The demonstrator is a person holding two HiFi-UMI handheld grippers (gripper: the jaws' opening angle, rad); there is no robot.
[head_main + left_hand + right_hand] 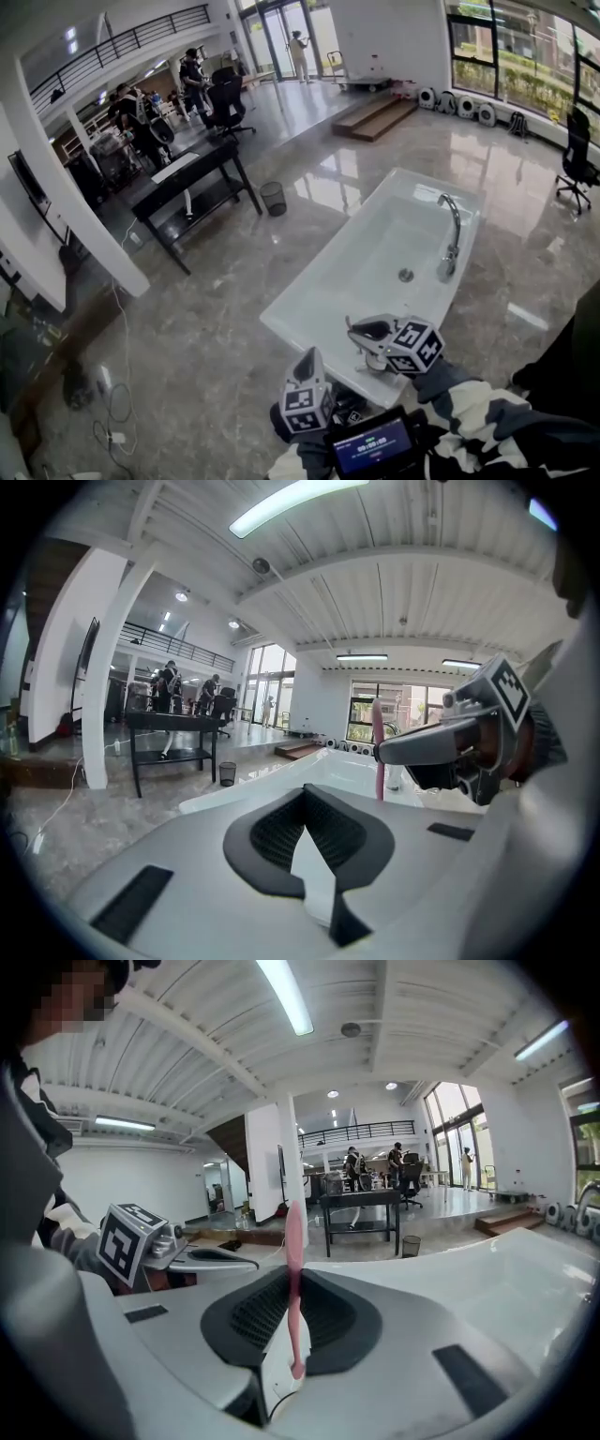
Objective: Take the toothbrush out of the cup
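Note:
A pink toothbrush (293, 1241) stands upright between the pads of my right gripper (293, 1283), which is shut on its handle. In the left gripper view the same toothbrush (378, 747) hangs from the right gripper (412, 749) above the tub's near edge. A pale, cup-like thing (394, 778) stands just behind the toothbrush's lower end, too small to make out. My left gripper (305, 803) has its pads together with nothing held. In the head view the left gripper (309, 358) is low at the middle and the right gripper (361, 330) is beside it, over the tub's corner.
A white bathtub (309, 300) with a chrome faucet (452, 234) fills the middle. A black desk (183, 183) and a small bin (273, 198) stand at the left, with steps (380, 117) and people behind. Cables (112, 403) lie on the floor at the left. A small screen (373, 444) sits at my chest.

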